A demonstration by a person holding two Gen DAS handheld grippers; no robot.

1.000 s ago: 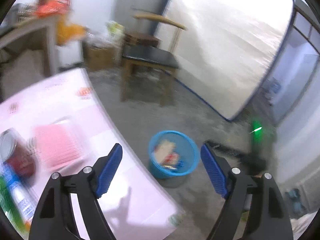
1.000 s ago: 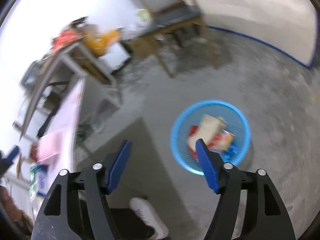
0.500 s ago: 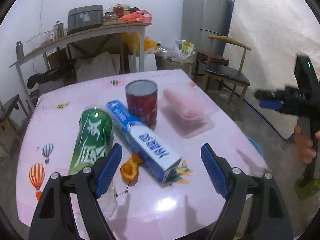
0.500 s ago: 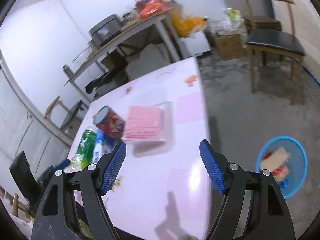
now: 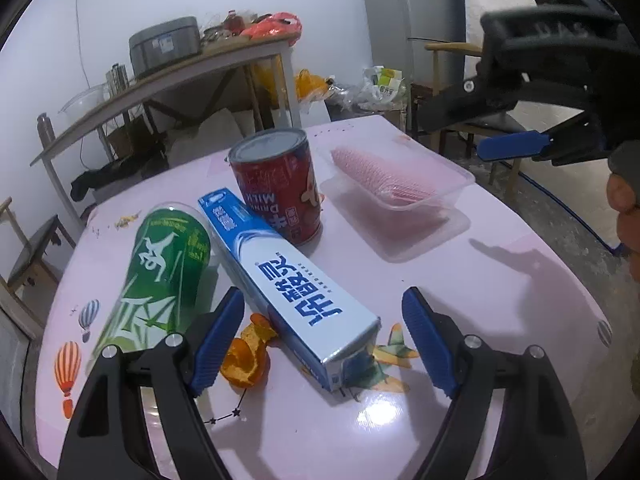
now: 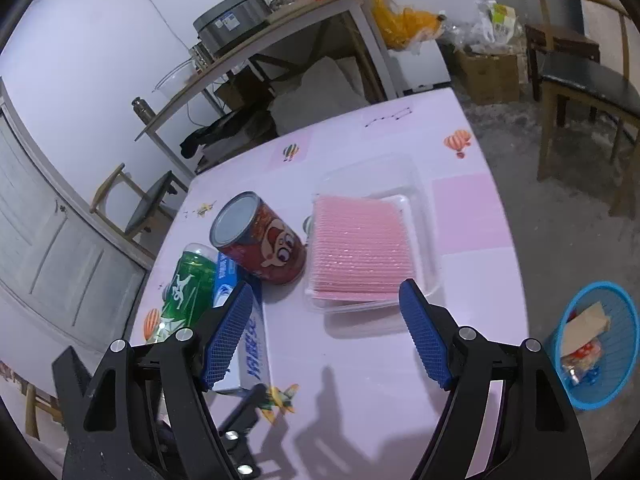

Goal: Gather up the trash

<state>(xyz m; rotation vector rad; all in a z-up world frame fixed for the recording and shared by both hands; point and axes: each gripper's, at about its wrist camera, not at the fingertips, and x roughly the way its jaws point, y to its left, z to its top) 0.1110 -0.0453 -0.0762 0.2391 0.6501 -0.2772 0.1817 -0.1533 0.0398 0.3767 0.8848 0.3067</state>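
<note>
On the pink table (image 5: pixel 500 280) lie a blue toothpaste box (image 5: pixel 288 280), a green can (image 5: pixel 160 272) on its side, a red milk can (image 5: pixel 276 184) standing upright, a clear tray with a pink pad (image 5: pixel 392 176) and an orange peel (image 5: pixel 246 352). My left gripper (image 5: pixel 324 340) is open and empty, low over the near end of the box. My right gripper (image 6: pixel 326 332) is open and empty, above the table in front of the tray (image 6: pixel 360 248). It also shows in the left wrist view (image 5: pixel 516 148), over the table's right side. A blue trash basket (image 6: pixel 592 344) stands on the floor.
A wooden chair (image 6: pixel 580 76) stands to the right of the table. A long side table (image 6: pixel 280 32) with a cooker and bags is behind, with another chair (image 6: pixel 140 208) to the left. The basket holds several wrappers.
Both grippers swung from the floor basket back to the table. The left has come closer and lower over the toothpaste box; the right has moved in above the tray.
</note>
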